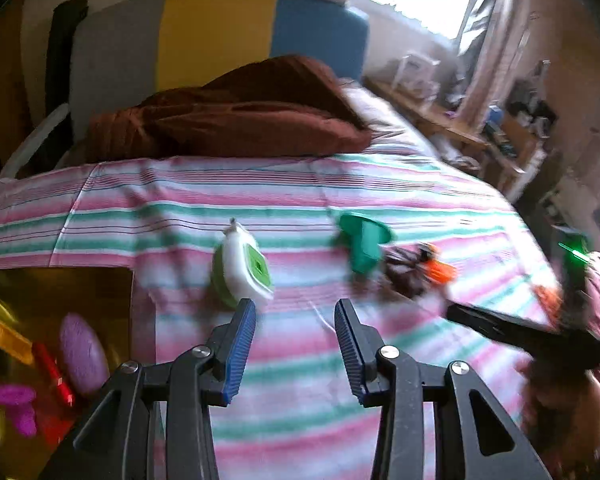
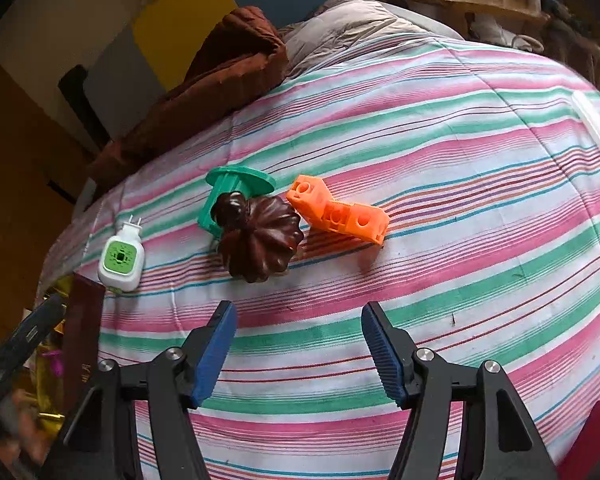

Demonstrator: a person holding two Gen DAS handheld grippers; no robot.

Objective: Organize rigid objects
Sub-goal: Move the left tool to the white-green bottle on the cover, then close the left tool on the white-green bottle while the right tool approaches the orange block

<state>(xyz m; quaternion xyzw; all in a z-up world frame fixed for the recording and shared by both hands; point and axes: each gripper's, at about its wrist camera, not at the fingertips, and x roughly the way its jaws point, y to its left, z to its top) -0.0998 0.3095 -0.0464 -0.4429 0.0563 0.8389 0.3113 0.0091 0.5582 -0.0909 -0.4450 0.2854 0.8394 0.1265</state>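
On the striped bedspread (image 2: 440,168) lie a white and green plug-in device (image 2: 121,258), a teal spool (image 2: 236,192), a dark brown ribbed pumpkin-shaped piece (image 2: 260,238) and an orange block piece (image 2: 338,210). My right gripper (image 2: 298,350) is open and empty, a short way in front of the pumpkin piece. My left gripper (image 1: 296,346) is open and empty, just in front of the plug-in device (image 1: 242,268); the teal spool (image 1: 364,246) lies to its right. The right gripper's arm (image 1: 520,330) shows at the right edge of the left wrist view.
A golden box (image 1: 60,292) at the bed's left edge holds a purple oval (image 1: 83,354), a red stick (image 1: 54,374) and a magenta spool (image 1: 16,404). A brown folded blanket (image 1: 236,120) lies at the far end. A white rim (image 2: 598,132) shows at right.
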